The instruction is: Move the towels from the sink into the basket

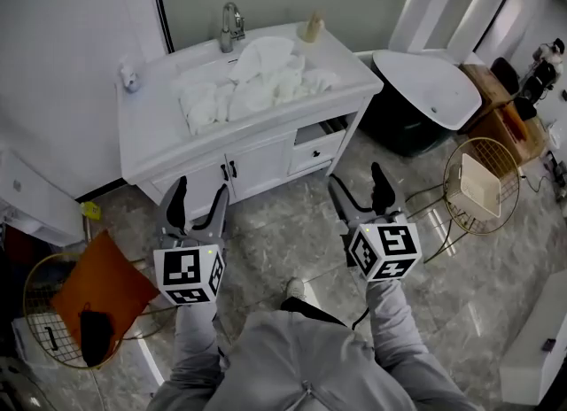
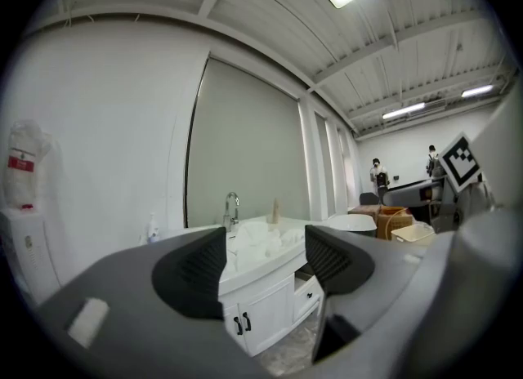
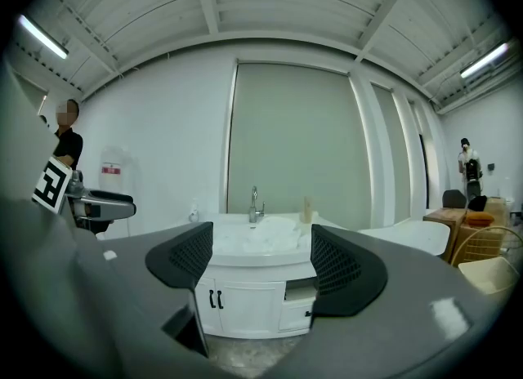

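Observation:
White towels point(image 1: 252, 86) lie heaped in the basin of a white vanity sink point(image 1: 146, 139), below a chrome faucet point(image 1: 230, 27). Both grippers hang in front of the cabinet, over the floor and well short of the towels. My left gripper point(image 1: 198, 197) is open with nothing between its jaws, and so is my right gripper point(image 1: 358, 181). In the left gripper view the towels point(image 2: 257, 238) show between the open jaws of the left gripper point(image 2: 265, 259). The right gripper view frames the towels point(image 3: 265, 234) the same way, beyond the right gripper point(image 3: 261, 263).
A gold wire basket point(image 1: 483, 183) with a beige box in it stands on the floor at the right. Another wire basket point(image 1: 35, 312) at the left holds an orange cloth. A white tub point(image 1: 425, 90) sits right of the vanity. A bottle point(image 1: 312, 27) stands on the counter.

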Demonstrator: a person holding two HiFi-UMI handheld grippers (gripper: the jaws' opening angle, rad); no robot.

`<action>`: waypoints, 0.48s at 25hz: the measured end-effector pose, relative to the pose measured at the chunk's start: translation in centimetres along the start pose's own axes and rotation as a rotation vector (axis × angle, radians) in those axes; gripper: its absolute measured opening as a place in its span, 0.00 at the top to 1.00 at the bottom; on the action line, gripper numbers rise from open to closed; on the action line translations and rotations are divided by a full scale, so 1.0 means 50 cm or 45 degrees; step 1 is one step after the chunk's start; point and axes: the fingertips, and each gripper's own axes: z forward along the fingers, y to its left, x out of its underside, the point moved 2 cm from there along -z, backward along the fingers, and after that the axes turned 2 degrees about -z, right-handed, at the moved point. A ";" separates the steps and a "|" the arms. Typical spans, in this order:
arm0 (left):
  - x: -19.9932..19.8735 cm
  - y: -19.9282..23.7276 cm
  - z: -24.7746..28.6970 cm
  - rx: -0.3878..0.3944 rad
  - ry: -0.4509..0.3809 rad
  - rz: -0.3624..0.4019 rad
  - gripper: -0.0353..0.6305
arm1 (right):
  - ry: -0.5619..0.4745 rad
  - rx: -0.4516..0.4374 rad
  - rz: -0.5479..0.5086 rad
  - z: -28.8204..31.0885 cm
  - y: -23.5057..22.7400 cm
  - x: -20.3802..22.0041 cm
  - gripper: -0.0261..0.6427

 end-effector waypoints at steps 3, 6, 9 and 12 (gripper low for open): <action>-0.010 -0.016 0.071 -0.033 0.021 0.006 0.42 | 0.001 -0.056 0.005 0.068 -0.046 -0.005 0.40; -0.014 -0.029 0.133 -0.062 0.050 0.028 0.42 | 0.004 -0.093 0.012 0.129 -0.093 -0.006 0.40; -0.018 -0.025 0.189 -0.090 0.072 0.042 0.42 | 0.013 -0.115 0.025 0.186 -0.125 -0.004 0.40; -0.017 -0.015 0.247 -0.105 0.096 0.052 0.42 | 0.027 -0.130 0.036 0.243 -0.150 0.001 0.40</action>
